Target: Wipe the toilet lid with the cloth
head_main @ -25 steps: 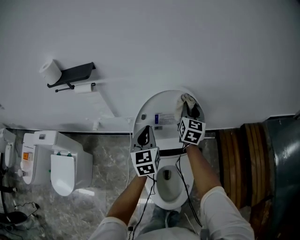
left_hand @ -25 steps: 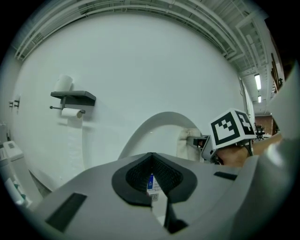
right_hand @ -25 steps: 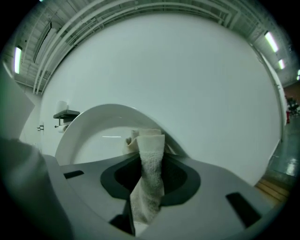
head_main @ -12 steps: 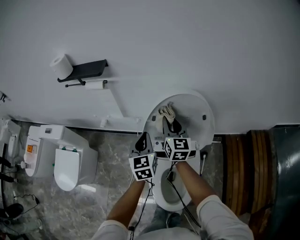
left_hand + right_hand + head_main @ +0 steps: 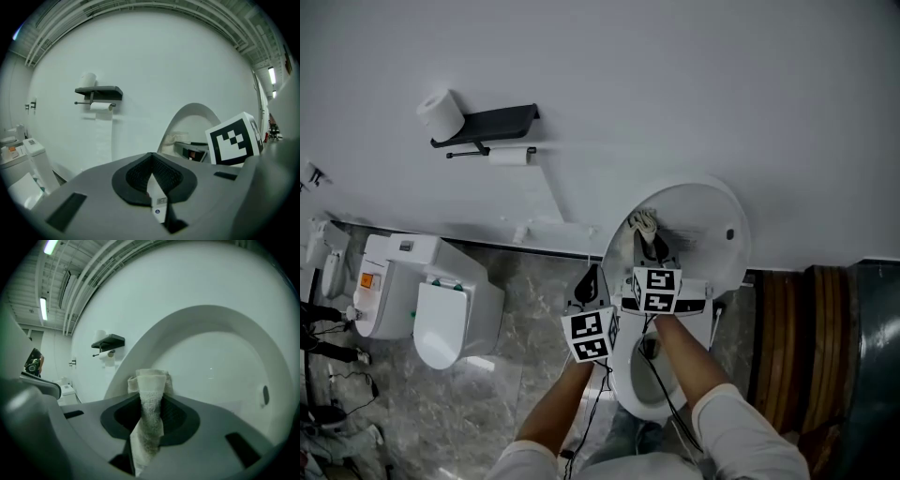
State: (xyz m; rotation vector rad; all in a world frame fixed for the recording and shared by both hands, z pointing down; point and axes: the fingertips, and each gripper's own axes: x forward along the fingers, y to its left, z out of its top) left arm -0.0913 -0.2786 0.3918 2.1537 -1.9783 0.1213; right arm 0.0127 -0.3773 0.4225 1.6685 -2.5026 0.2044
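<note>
My right hand-held gripper (image 5: 654, 251) pinches the white cloth (image 5: 642, 223), which sits near the left edge of the raised toilet lid (image 5: 698, 211). My left hand-held gripper (image 5: 588, 280) is closed on nothing, just left of the lid.

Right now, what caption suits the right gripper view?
Right gripper, shut on a folded cloth, faces the raised toilet lid; a toilet paper shelf hangs on the wall at left.

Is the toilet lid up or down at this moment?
Up. The lid stands raised, with the open bowl showing below it; the right gripper view looks straight at its inner side.
</note>
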